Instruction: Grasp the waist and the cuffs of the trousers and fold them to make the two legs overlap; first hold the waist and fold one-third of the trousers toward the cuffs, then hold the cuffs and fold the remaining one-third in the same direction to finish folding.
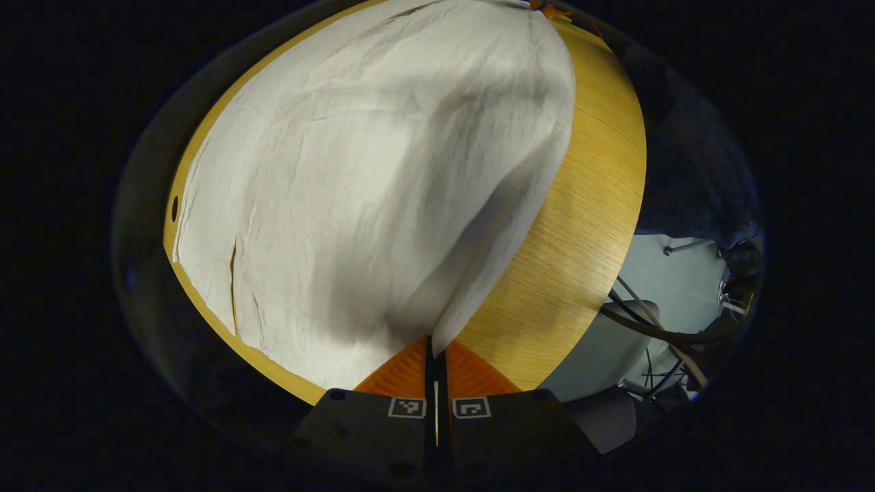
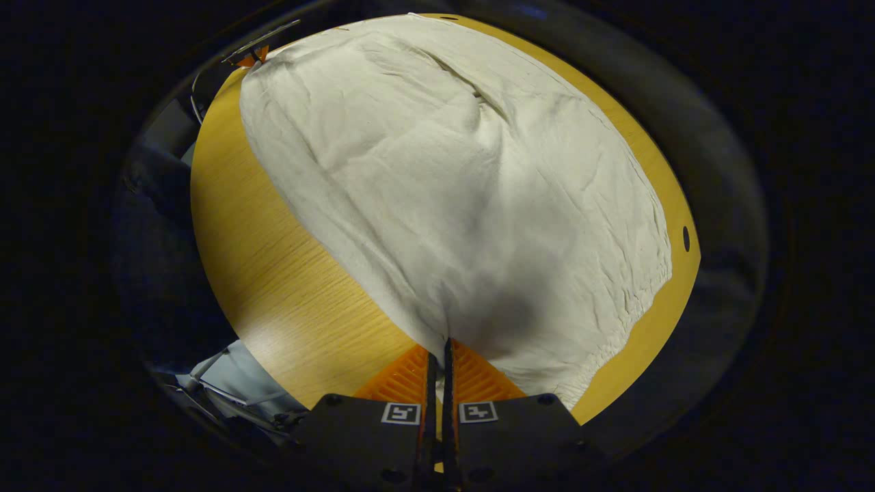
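Note:
Off-white trousers (image 1: 355,171) lie spread over a wooden table (image 1: 581,219). My left gripper (image 1: 435,345) is shut on one lifted edge of the cloth near the cuff end, and the fabric rises from its tips in a raised fold. In the right gripper view the same trousers (image 2: 465,178) stretch away, with the gathered waist edge (image 2: 632,307) at the lower right. My right gripper (image 2: 448,345) is shut on the cloth by the waist, pulling it up into a ridge. A small part of the other gripper (image 2: 251,56) shows at the far end of the trousers.
The table edge (image 2: 656,342) runs close beside the waist, and a small dark hole (image 2: 685,238) sits near it. Past the table's side there is a pale floor with cables and metal rods (image 1: 656,321). Bare wood (image 2: 273,260) lies beside the lifted edge.

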